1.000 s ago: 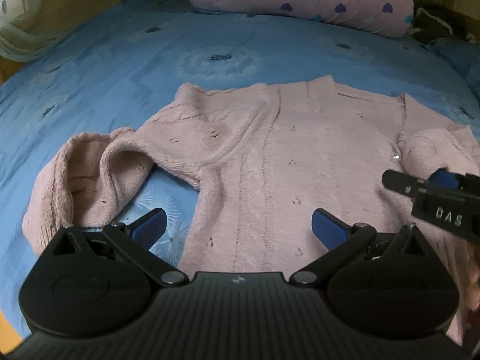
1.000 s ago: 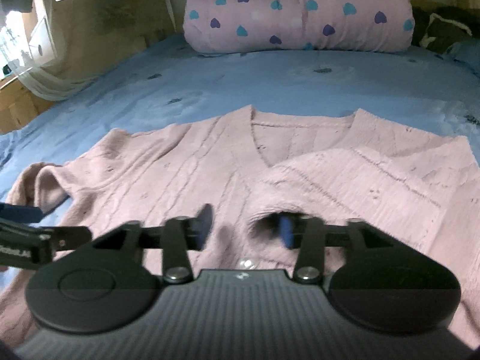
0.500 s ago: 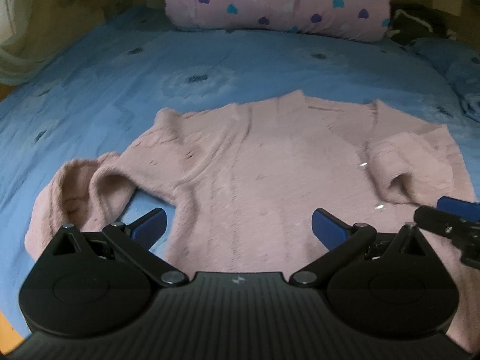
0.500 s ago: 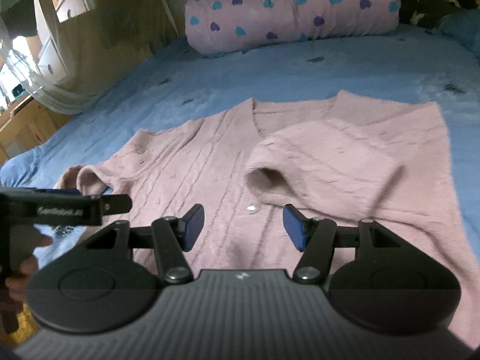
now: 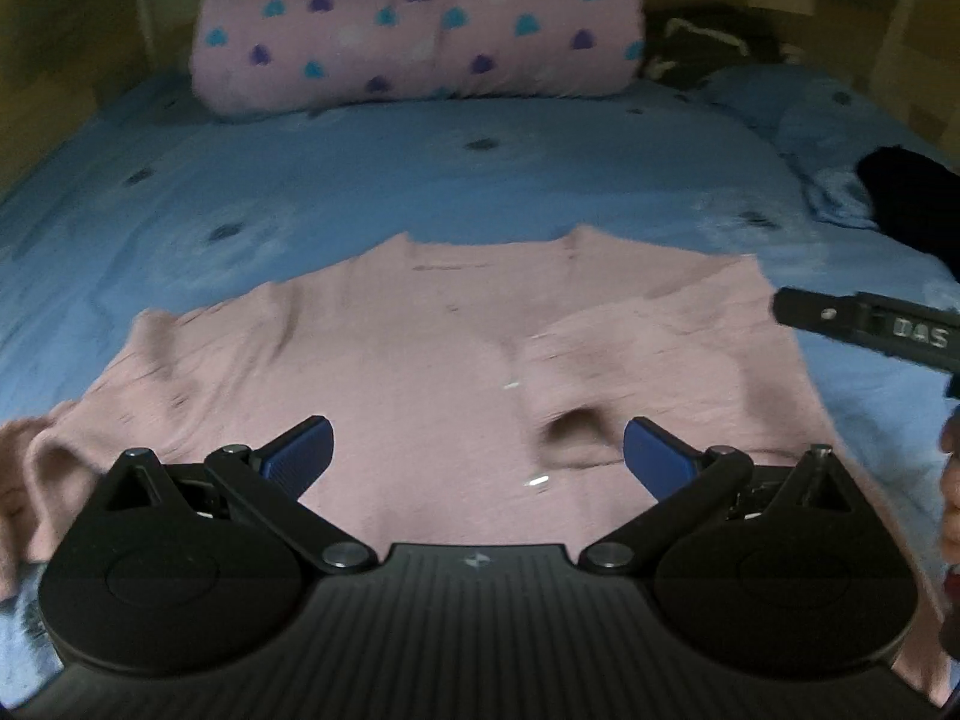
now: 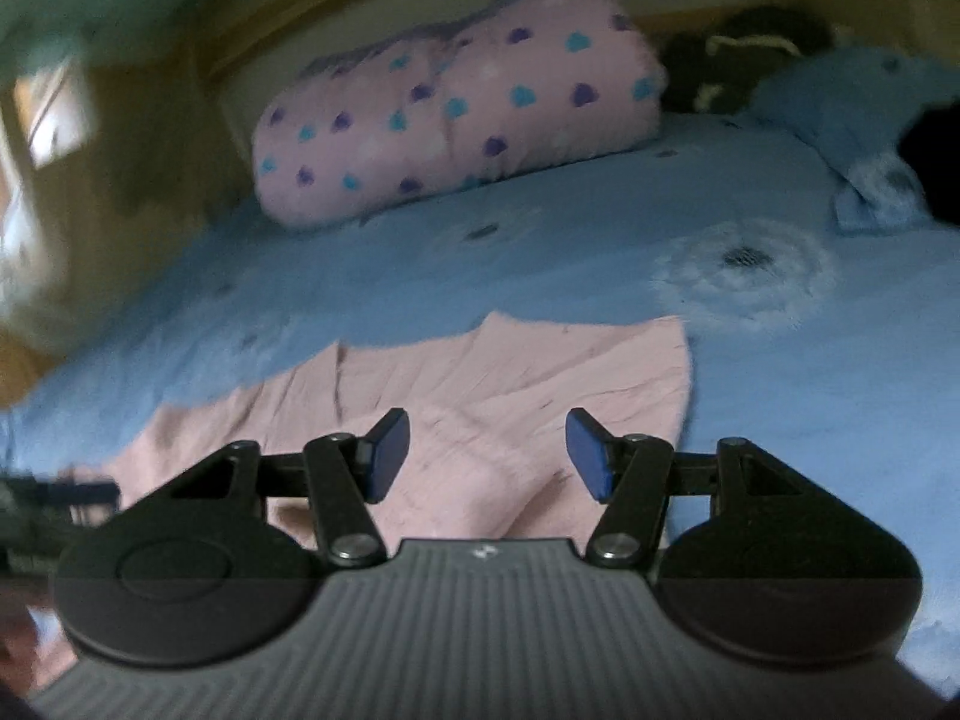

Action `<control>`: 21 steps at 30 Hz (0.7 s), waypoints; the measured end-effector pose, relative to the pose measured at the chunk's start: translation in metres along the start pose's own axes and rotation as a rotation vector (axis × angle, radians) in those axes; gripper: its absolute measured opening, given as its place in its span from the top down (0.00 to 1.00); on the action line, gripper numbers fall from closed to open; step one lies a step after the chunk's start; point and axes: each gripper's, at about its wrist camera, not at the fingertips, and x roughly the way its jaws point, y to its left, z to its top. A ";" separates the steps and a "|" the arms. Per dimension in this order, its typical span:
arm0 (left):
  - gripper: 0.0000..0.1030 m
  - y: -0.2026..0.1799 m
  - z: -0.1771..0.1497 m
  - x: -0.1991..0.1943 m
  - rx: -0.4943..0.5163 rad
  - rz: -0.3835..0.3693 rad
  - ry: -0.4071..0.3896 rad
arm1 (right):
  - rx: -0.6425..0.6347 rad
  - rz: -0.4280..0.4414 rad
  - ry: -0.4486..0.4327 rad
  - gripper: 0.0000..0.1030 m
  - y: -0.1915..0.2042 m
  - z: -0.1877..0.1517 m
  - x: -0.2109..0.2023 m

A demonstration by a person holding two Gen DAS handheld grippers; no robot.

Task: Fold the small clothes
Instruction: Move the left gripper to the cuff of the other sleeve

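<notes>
A pale pink knit cardigan [image 5: 390,360] lies flat on the blue bedsheet [image 5: 420,192]. Its right sleeve [image 5: 630,372] is folded in over the body. Its left sleeve [image 5: 24,468] trails off at the left edge. My left gripper [image 5: 477,456] is open and empty, hovering above the cardigan's lower middle. My right gripper [image 6: 486,450] is open and empty above the cardigan's right side [image 6: 510,384]. The right gripper's finger also shows in the left wrist view [image 5: 864,324], to the right of the cardigan.
A rolled pink quilt with heart prints [image 5: 420,30] lies at the head of the bed. Dark clothing [image 5: 912,204] and a blue pillow [image 5: 798,102] sit at the far right. A wooden headboard and a curtain [image 6: 54,138] stand at the left.
My right gripper has opened wider, let go of the folded sleeve and pulled back to the right. My left gripper has swung right, toward the cardigan's middle. Both views are blurred by motion.
</notes>
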 end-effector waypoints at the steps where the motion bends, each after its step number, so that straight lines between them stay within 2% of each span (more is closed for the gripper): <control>1: 0.00 -0.008 0.001 0.003 0.008 -0.008 -0.007 | 0.030 -0.010 -0.002 0.42 -0.006 0.000 0.002; 8: 0.00 -0.072 0.002 0.034 0.091 -0.060 -0.030 | 0.118 -0.083 -0.003 0.41 -0.031 0.002 0.000; 13: 0.00 -0.115 -0.005 0.058 0.225 -0.028 -0.047 | 0.102 -0.137 -0.012 0.41 -0.036 0.004 -0.006; 16: 0.00 -0.126 -0.007 0.070 0.280 0.003 -0.062 | 0.141 -0.145 -0.003 0.41 -0.045 0.005 -0.007; 21: 0.15 -0.130 -0.009 0.089 0.295 0.005 -0.049 | 0.184 -0.141 0.040 0.41 -0.053 0.004 -0.002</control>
